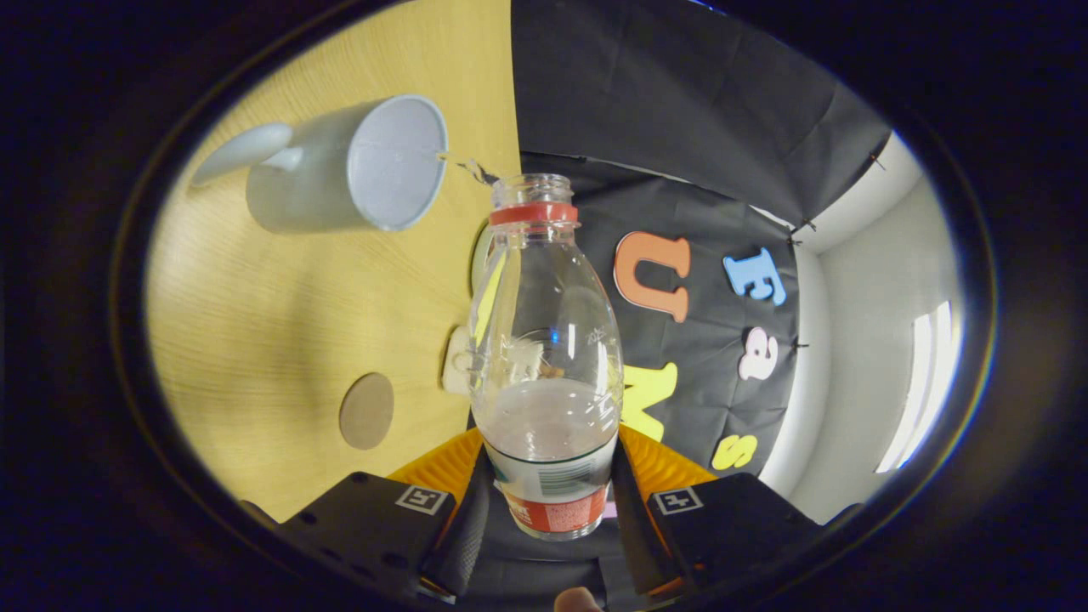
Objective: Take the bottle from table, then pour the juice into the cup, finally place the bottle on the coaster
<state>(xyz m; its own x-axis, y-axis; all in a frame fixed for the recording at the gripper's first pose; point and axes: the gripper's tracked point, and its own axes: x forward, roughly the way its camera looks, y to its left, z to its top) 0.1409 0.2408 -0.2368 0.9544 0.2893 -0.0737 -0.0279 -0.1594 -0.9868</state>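
cup (357,166) sits on the wooden counter (280,331), coaster (366,410) nearer the fingers; a thin stream crosses from the bottle's open mouth to the cup's rim; bottle (546,357) clamped between both fingers, gripper (551,501) closed tight around its labelled base.

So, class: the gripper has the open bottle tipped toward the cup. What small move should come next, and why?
Probably tip a little further. The gripper is shut on the bottle, its mouth beside the cup rim; a thin stream reaches the cup, yet liquid remains. The coaster comes afterwards.
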